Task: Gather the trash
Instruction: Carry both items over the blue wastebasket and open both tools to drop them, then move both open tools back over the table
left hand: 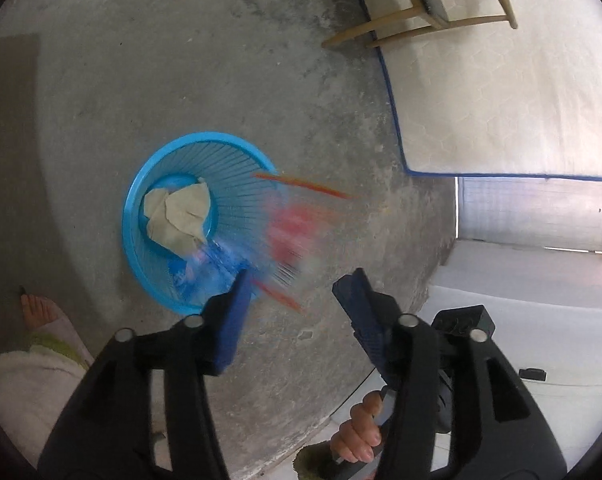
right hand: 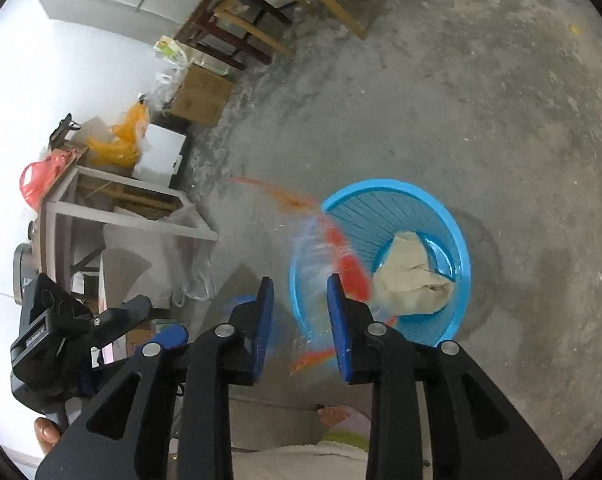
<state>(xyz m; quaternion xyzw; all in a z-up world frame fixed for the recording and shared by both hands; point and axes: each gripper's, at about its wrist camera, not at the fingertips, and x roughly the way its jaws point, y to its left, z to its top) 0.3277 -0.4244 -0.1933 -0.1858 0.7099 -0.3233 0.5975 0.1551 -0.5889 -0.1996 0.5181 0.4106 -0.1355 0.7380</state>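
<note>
I hold both grippers above a blue slatted basket (left hand: 205,148) that stands on the bare concrete floor (left hand: 181,60). My left gripper (left hand: 297,284) has its jaws spread wide, and nothing is pressed between the blue pads (left hand: 237,312). Just ahead of its left finger a clear plastic wrapper with red and orange print (left hand: 289,228) shows as a motion-blurred streak, partly over the near rim of the basket and partly outside it; it is free of the pads.

My right gripper (right hand: 299,296) is parted more narrowly. In its view the same wrapper (right hand: 343,256) lies smeared across the gap between the fingers and over the basket's (right hand: 459,256) near wall. The blur keeps me from telling whether a corner brushes the right finger, but neither pad pinches it, and light shows between pad and plastic.

Inside the basket, on its bottom, a crumpled beige paper (left hand: 179,210) already lies, well beyond my fingertips.

The right gripper's handle and my hand (left hand: 359,432) around it show at the lower edge of the left view. My bare foot (left hand: 41,312) stands on the floor just beside the basket. A white mat with blue edging (left hand: 501,92) and wooden chair legs (left hand: 401,16) lie farther off, well apart from the basket.
</note>
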